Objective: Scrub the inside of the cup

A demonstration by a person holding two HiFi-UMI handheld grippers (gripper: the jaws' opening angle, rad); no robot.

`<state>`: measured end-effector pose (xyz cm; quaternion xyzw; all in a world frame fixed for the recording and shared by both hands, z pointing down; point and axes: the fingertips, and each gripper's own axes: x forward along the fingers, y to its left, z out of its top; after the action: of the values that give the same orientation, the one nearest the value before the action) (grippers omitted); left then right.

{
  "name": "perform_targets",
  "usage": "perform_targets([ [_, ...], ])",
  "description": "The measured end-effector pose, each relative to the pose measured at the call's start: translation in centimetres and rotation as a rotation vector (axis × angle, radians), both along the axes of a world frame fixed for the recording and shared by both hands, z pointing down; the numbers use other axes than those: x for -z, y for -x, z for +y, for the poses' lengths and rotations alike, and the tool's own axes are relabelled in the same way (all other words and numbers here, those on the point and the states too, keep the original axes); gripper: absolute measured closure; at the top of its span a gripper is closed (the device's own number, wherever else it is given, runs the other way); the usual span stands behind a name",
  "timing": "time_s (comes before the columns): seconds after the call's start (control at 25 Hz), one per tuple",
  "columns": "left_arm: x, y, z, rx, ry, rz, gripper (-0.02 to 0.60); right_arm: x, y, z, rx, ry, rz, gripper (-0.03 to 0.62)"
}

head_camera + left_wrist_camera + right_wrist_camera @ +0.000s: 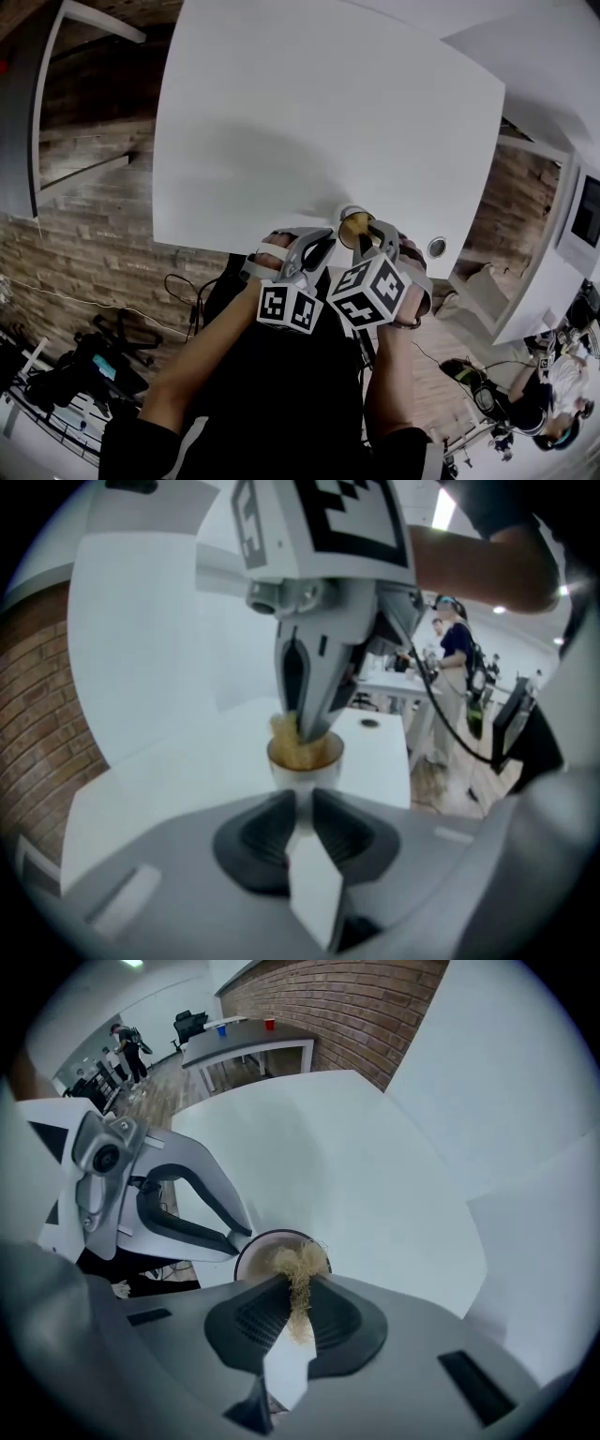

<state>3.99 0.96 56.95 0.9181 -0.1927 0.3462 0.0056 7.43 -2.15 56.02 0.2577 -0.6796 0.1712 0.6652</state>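
A small white cup [353, 215] stands at the near edge of the white table [309, 112]. My left gripper [330, 242] comes at it from the left and is shut on the cup's near wall [306, 776]. In the left gripper view the jaws [302, 806] pinch it just below the rim. My right gripper [367, 240] is shut on a tan fibrous scrubber [300, 1274]. It points down over the cup [255, 1249], and the scrubber's tuft [289, 742] sits inside the cup's mouth. The cup's bottom is hidden.
A round cable grommet [437, 247] is set in the table to the right of the cup. The table's front edge runs just under both grippers, with cables and gear on the floor below [94, 361]. Other desks [246, 1037] and a person [457, 639] are far off.
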Motion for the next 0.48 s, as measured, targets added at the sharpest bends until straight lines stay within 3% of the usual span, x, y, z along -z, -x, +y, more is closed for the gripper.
perform_targets([
  [0.48,-0.1,0.0,-0.2,0.039,0.025,0.027,0.518,-2.1,0.8,-0.1,0.016,-0.032,0.026,0.556],
])
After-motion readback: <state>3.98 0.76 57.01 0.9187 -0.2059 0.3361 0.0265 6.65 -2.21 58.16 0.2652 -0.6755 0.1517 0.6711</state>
